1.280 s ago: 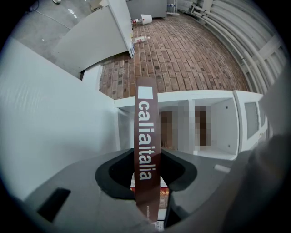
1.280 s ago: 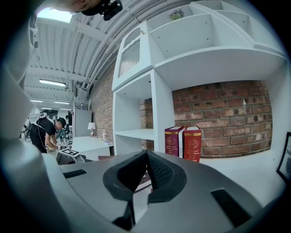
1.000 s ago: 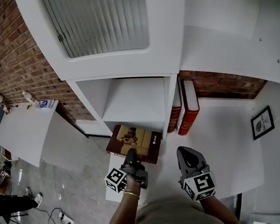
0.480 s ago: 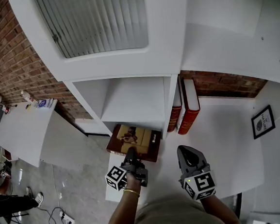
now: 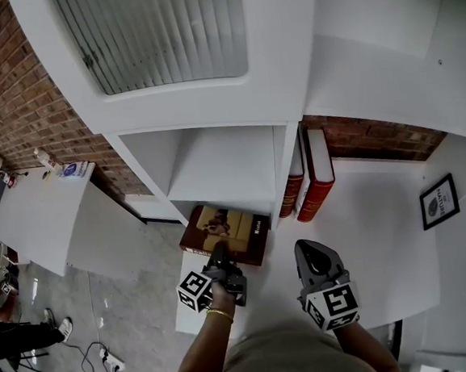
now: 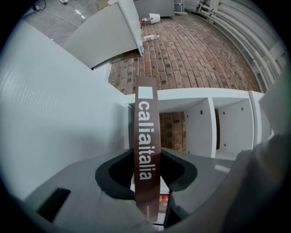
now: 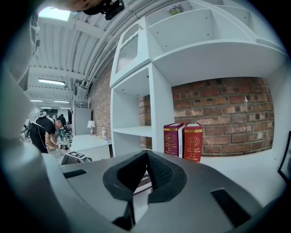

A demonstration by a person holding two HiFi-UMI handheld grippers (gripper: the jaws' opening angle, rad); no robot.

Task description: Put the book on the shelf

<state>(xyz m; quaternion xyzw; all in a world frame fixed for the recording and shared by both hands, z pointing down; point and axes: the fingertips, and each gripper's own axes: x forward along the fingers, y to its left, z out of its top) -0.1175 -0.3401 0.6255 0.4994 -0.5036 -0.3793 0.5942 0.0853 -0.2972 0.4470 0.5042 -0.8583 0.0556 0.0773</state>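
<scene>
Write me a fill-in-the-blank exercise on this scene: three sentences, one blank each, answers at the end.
1. The left gripper grips a book whose spine is ___ in colour.
2. ___ red books stand upright against the brick wall.
3. The right gripper has its jaws together and holds ___.

Missing words: brown; Two; nothing
</scene>
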